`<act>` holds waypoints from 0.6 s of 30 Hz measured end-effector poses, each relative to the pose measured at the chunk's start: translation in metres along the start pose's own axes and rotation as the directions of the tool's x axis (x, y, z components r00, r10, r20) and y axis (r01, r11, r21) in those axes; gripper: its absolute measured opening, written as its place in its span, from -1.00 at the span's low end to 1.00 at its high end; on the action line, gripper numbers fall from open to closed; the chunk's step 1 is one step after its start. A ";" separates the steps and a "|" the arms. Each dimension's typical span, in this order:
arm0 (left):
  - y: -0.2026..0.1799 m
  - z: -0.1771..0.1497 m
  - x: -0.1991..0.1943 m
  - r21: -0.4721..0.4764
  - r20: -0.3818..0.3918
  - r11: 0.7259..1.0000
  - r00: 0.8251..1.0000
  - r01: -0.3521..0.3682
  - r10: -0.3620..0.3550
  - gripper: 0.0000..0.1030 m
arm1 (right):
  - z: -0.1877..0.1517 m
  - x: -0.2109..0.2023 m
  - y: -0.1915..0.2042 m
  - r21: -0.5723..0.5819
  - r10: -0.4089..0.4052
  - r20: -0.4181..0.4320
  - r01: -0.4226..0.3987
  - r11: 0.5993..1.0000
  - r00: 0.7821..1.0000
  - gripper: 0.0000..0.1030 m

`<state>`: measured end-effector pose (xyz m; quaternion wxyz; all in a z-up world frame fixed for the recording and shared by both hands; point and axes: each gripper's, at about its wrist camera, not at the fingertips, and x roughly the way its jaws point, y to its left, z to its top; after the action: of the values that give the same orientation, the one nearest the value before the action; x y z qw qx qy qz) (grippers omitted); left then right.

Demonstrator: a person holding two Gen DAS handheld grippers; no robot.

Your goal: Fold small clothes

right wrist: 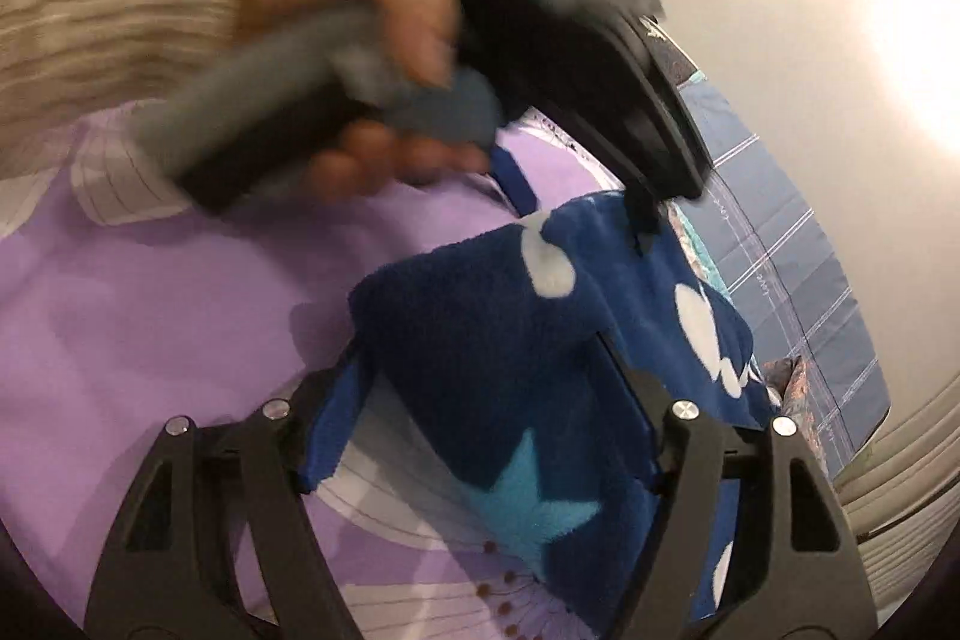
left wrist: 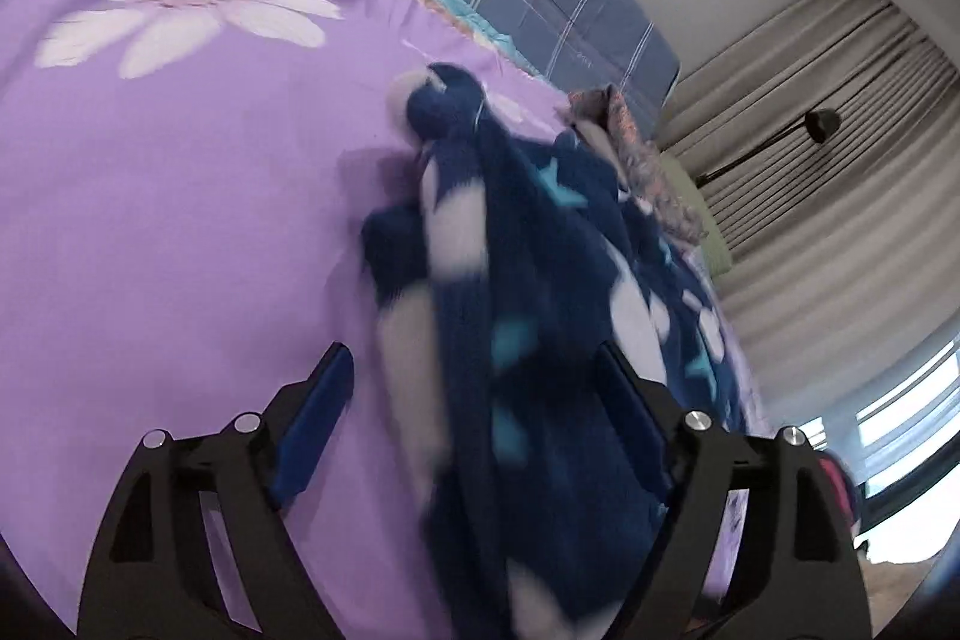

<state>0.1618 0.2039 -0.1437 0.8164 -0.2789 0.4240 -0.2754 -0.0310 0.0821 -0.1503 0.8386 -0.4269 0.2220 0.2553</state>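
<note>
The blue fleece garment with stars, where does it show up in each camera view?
Left wrist: the garment runs from centre to bottom, blurred, passing between the left tongs.
Right wrist: it lies at centre and lower right, between the right tongs; the other tool touches its far edge.
Shared landmark: the purple flowered sheet beneath it.

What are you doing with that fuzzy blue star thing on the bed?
A person is folding a small navy fleece garment with stars and white spots on a purple flowered bedsheet, using a hand-held gripper in each hand. The left gripper and right gripper both stand open with fleece lying between their fingers. The person's hand looks blurred.
</note>
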 end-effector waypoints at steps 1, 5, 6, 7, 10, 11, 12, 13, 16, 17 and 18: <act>0.001 0.007 0.006 -0.006 0.009 1.000 1.000 0.017 -0.017 0.57 | 0.001 0.002 -0.001 0.002 -0.002 0.001 0.002 1.000 1.000 0.41; 0.009 0.023 0.027 -0.076 -0.008 0.996 0.999 0.051 -0.052 -0.43 | 0.014 0.022 -0.007 0.020 -0.033 0.005 0.033 0.999 0.999 -0.07; 0.006 0.024 0.026 -0.073 -0.001 0.996 0.999 0.053 -0.053 -0.47 | 0.015 0.023 -0.011 0.036 -0.034 0.009 0.034 0.999 0.999 -0.16; 0.001 0.025 0.021 -0.058 0.009 0.997 0.999 0.046 -0.045 -0.48 | 0.015 0.020 -0.017 0.069 -0.018 0.028 0.016 0.997 0.999 -0.38; -0.023 0.030 0.005 -0.005 0.037 0.999 0.998 0.042 -0.041 -0.51 | 0.011 0.002 -0.051 0.241 0.054 0.076 -0.071 0.968 0.996 -0.57; -0.034 0.034 0.000 0.012 0.044 0.999 0.998 0.044 -0.044 -0.51 | 0.011 -0.002 -0.061 0.289 0.070 0.090 -0.093 0.953 0.993 -0.58; -0.042 0.037 -0.003 0.028 0.049 0.999 0.998 0.044 -0.045 -0.51 | 0.010 -0.010 -0.074 0.345 0.077 0.114 -0.112 0.932 0.991 -0.58; -0.055 0.040 -0.006 0.052 0.054 0.998 0.998 0.040 -0.043 -0.51 | 0.011 -0.018 -0.077 0.371 0.075 0.128 -0.118 0.921 0.989 -0.59; -0.105 0.051 -0.012 0.144 0.066 0.989 0.997 0.034 -0.043 -0.51 | 0.005 -0.043 -0.106 0.468 0.047 0.190 -0.132 0.874 0.981 -0.60; -0.120 0.053 -0.011 0.168 0.066 0.985 0.997 0.036 -0.048 -0.51 | 0.001 -0.052 -0.117 0.499 0.038 0.207 -0.139 0.855 0.978 -0.60; -0.135 0.054 -0.009 0.192 0.064 0.981 0.997 0.038 -0.051 -0.51 | -0.004 -0.061 -0.127 0.530 0.027 0.222 -0.144 0.836 0.975 -0.60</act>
<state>0.1746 0.1286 -0.0197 0.8470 -0.2181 0.3612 -0.3234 -0.0005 0.0000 -0.0396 0.9311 -0.1329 0.2165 0.2619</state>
